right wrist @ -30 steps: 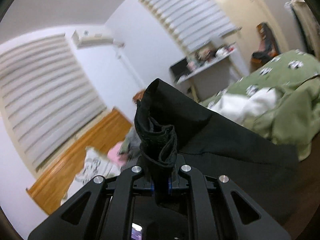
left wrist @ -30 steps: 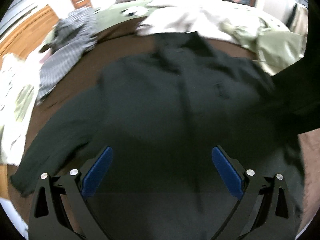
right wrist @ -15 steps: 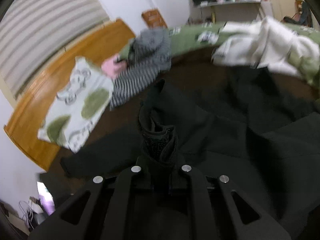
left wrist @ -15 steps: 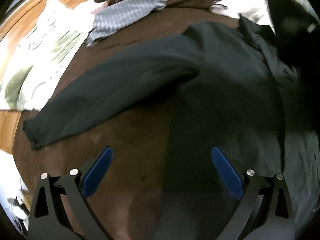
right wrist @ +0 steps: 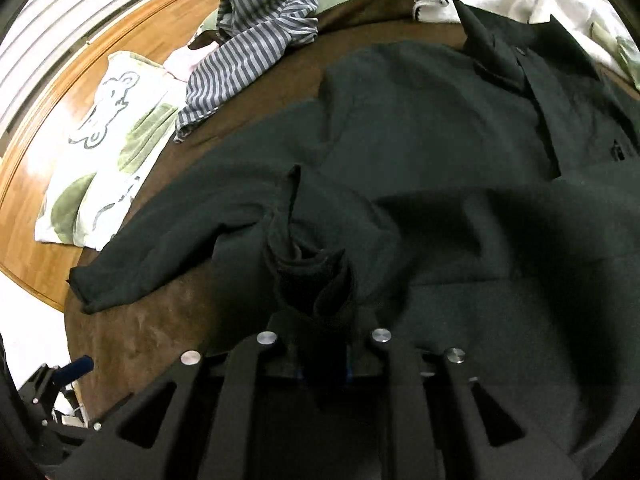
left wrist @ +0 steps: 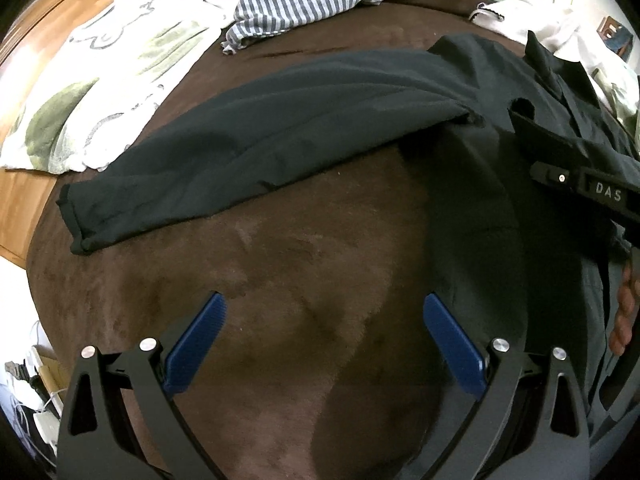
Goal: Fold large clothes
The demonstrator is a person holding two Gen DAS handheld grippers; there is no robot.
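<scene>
A dark shirt [right wrist: 432, 128] lies spread on a brown blanket [left wrist: 280, 264] covering the bed. Its body runs lengthwise away from the cameras, collar [right wrist: 496, 52] at the far end, button placket running down the right side in the right wrist view. One long sleeve [left wrist: 248, 140] stretches out flat to the left, its long axis slanting from the shoulder down toward the near left; the cuff [left wrist: 74, 220] points at the blanket's left edge.

The right hand-held gripper [right wrist: 324, 360] is clamped on a bunched fold of the shirt's fabric, which stands up in a crumpled peak just beyond the jaws. The left hand-held gripper [left wrist: 320, 344] is spread wide and holds nothing; it hangs over bare blanket, with the shirt's body just to its right.

A striped garment [right wrist: 256, 36] lies crumpled beyond the sleeve, apart from the shirt. A white and green printed cloth [left wrist: 104, 80] lies at the far left.
</scene>
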